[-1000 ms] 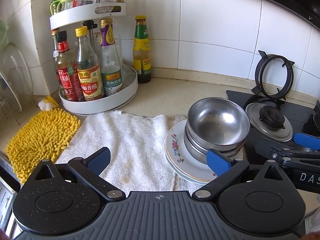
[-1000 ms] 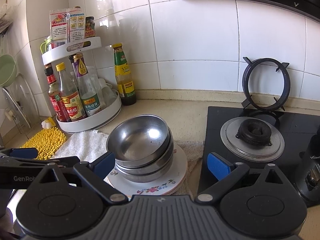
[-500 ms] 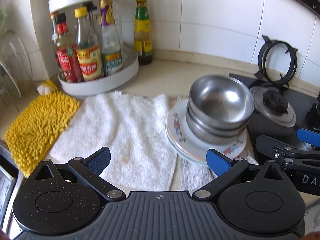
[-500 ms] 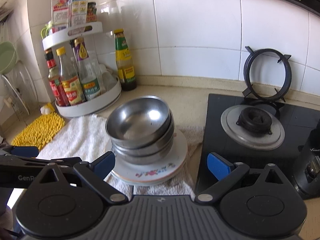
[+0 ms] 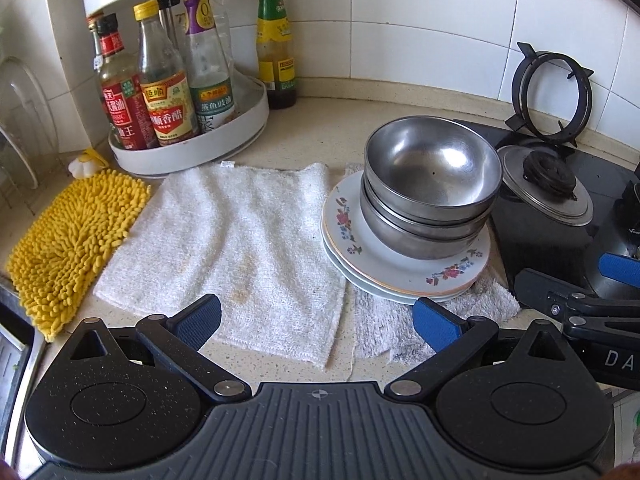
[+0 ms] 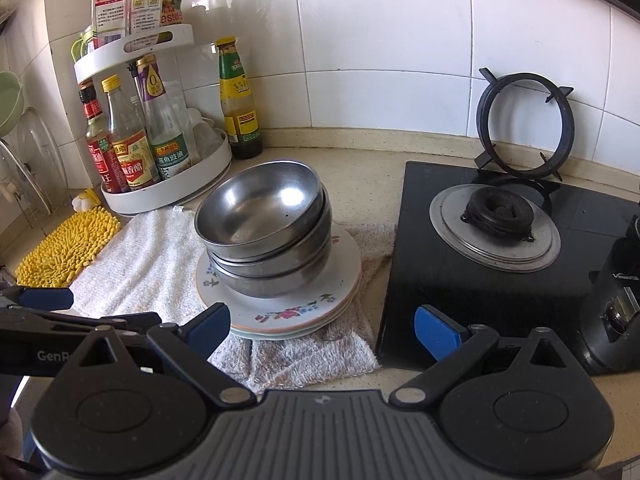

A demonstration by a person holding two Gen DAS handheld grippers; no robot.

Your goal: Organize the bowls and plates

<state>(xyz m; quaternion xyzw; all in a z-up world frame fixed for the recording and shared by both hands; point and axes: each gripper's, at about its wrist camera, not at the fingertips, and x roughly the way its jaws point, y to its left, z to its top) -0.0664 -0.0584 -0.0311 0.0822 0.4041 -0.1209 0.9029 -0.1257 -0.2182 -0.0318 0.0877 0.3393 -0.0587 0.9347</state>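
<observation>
Three nested steel bowls [image 5: 430, 192] [image 6: 266, 236] sit on a stack of floral plates [image 5: 404, 270] [image 6: 296, 312], which rests on towels on the counter. My left gripper [image 5: 316, 320] is open and empty, low over the white towel [image 5: 236, 248], its right fingertip just short of the plates' near rim. My right gripper [image 6: 322, 326] is open too, with nothing between its fingers, hovering in front of the plate stack and the stove edge. Each gripper shows at the side of the other's view.
A white turntable rack of sauce bottles [image 5: 172, 96] [image 6: 140, 136] stands at the back left, a lone bottle [image 5: 278, 48] beside it. A yellow chenille mitt [image 5: 68, 240] lies left. The black gas stove [image 6: 496, 248] with its leaning pan ring [image 6: 524, 128] is right. A dish rack [image 5: 20, 128] sits far left.
Both grippers have pulled back and risen from the stack, so bowls and plates sit farther ahead and whole in view. The dishes have not moved. Both grippers stay open.
</observation>
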